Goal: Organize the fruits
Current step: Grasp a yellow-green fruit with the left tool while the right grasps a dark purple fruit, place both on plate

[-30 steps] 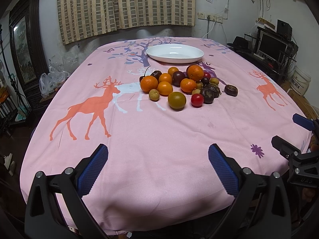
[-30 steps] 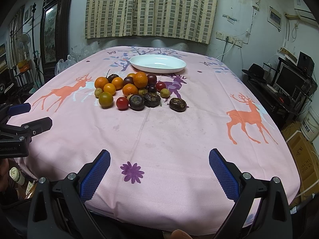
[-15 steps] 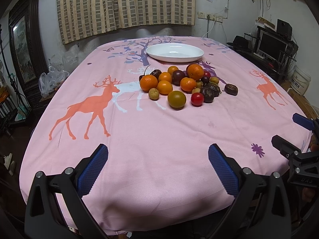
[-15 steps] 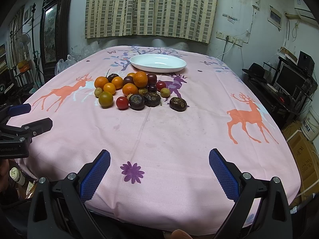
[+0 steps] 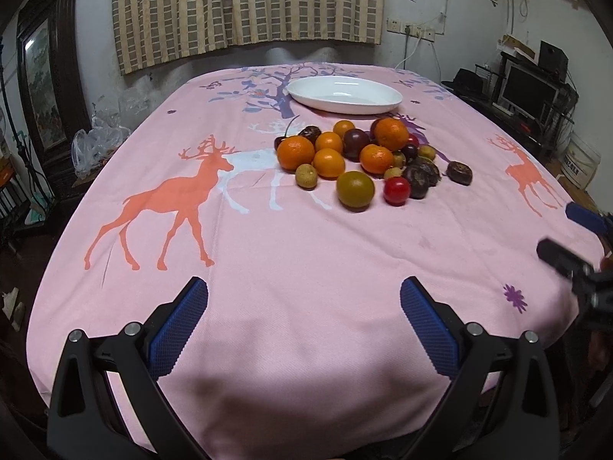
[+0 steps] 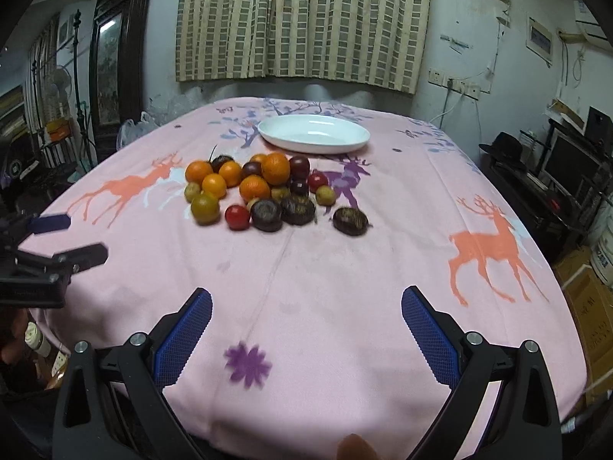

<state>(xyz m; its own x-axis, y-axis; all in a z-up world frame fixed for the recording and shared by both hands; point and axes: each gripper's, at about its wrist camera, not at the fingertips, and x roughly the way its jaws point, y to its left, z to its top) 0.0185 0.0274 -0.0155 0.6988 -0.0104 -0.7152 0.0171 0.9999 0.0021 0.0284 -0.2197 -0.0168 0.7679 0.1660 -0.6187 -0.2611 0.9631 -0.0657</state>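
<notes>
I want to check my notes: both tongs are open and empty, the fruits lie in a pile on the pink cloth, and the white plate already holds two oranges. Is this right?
Not quite. The white plate holds nothing, as the right wrist view shows; all oranges are in the pile of fruits on the pink cloth. The rest stands: left tongs and right tongs are open and empty.

Room lighting is dim and warm, coming from overhead. The pink worktop (image 5: 306,249) is evenly lit at centre, with a soft shadow along its near edge in the left wrist view. The white plate (image 6: 314,134) shows mild glare. Fisheye bending is strong and the frame corners go black. The purple flower print (image 6: 247,362) and the right gripper (image 5: 571,241) appear motion-blurred. The fruit pile (image 5: 367,157) is sharp.
</notes>
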